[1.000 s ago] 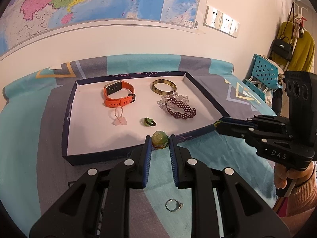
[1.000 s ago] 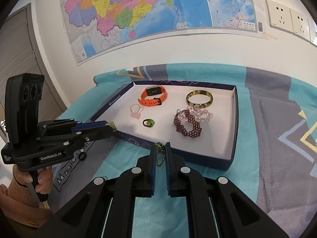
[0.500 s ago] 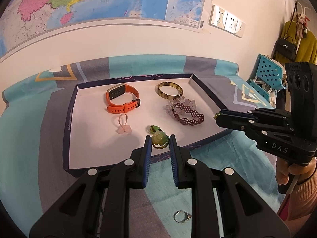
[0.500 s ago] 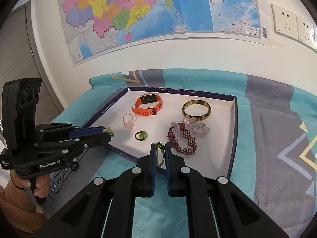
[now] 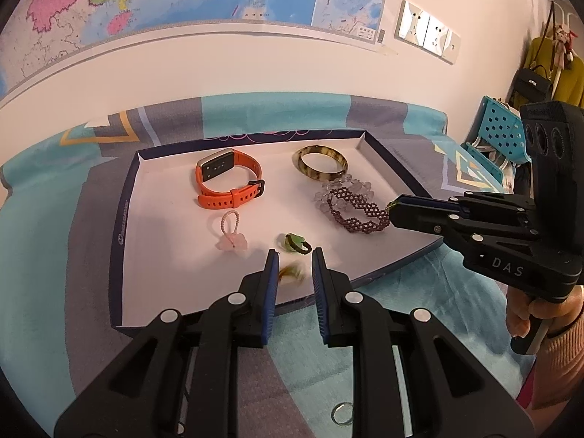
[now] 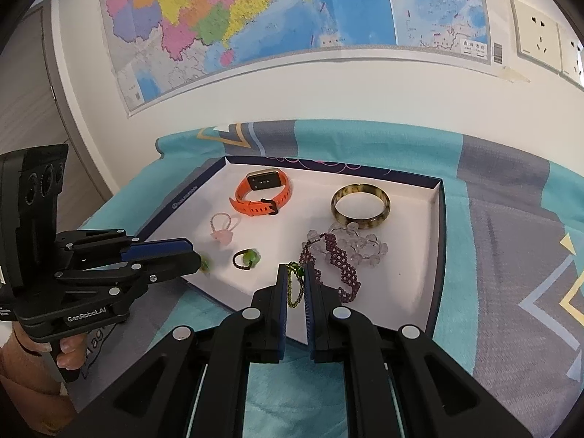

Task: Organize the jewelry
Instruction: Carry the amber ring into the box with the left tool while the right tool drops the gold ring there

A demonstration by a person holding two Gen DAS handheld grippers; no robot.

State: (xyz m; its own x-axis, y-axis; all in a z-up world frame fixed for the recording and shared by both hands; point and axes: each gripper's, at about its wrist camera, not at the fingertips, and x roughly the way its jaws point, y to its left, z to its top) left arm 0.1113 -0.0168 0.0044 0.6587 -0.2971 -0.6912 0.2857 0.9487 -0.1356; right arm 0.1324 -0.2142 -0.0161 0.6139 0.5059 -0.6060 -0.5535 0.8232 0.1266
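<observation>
A shallow white tray (image 5: 124, 219) with a dark blue rim holds an orange watch (image 5: 230, 179), an amber bangle (image 5: 321, 162), a maroon beaded bracelet (image 5: 359, 215), a pink ring (image 5: 231, 239) and a green ring (image 5: 294, 242). My left gripper (image 5: 294, 264) is open over the tray's near edge; a green bead piece (image 5: 290, 272) shows blurred between its fingers, loose. My right gripper (image 6: 295, 281) is shut on a thin green beaded chain (image 6: 295, 286) above the tray's near side, and it also shows in the left wrist view (image 5: 398, 210).
A silver ring (image 5: 342, 412) lies on the teal and grey cloth (image 5: 43, 255) near me, outside the tray. A wall with a map (image 6: 255, 18) and sockets (image 5: 427, 34) stands behind. A blue chair (image 5: 491, 131) stands at the right.
Both grippers moved forward over the tray. My left gripper opened and the green bead piece came free of its fingers. The right gripper kept hold of the green chain.
</observation>
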